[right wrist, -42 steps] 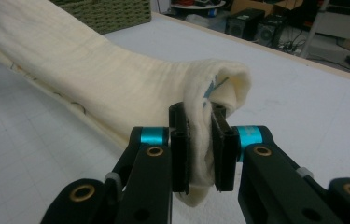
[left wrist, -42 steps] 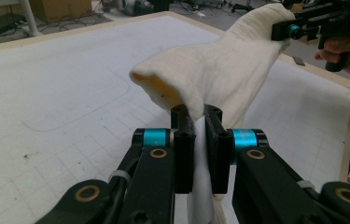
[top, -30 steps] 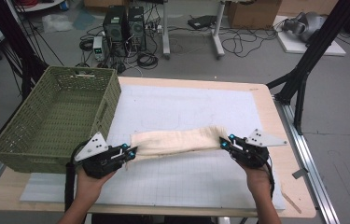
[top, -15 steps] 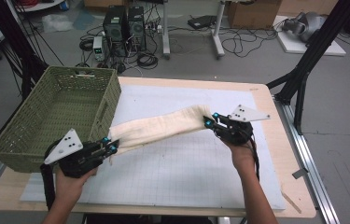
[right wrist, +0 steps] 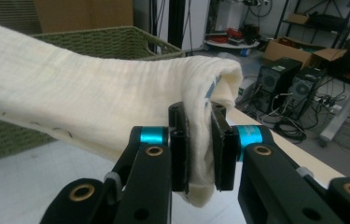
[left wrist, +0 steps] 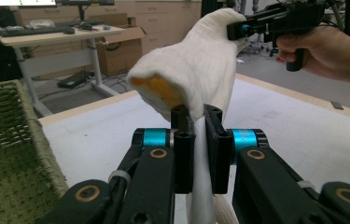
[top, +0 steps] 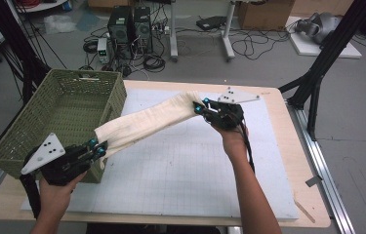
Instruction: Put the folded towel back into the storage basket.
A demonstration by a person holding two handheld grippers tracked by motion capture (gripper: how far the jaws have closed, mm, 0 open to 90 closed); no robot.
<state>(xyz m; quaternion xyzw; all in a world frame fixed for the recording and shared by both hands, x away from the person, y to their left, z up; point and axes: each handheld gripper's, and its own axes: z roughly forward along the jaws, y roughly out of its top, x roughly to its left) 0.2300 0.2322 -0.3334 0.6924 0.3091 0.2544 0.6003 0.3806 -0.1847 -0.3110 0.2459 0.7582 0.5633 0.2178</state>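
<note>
Spanning the air above the table [top: 180,170], cream cloth [top: 146,122] hangs between both claws. Left claw [top: 97,146] clamps one end just beside the green basket's [top: 58,112] near corner; right claw [top: 199,106] clamps the other end near the table's far edge. White mat [top: 185,165] beneath lies bare.

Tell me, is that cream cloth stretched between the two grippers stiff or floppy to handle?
Probably floppy: the cream cloth sags between the left gripper and right gripper, and folds bunch at each clamp. It looks light, since a pinch at each end carries it. Its crinkled weave likely resists slipping.
</note>
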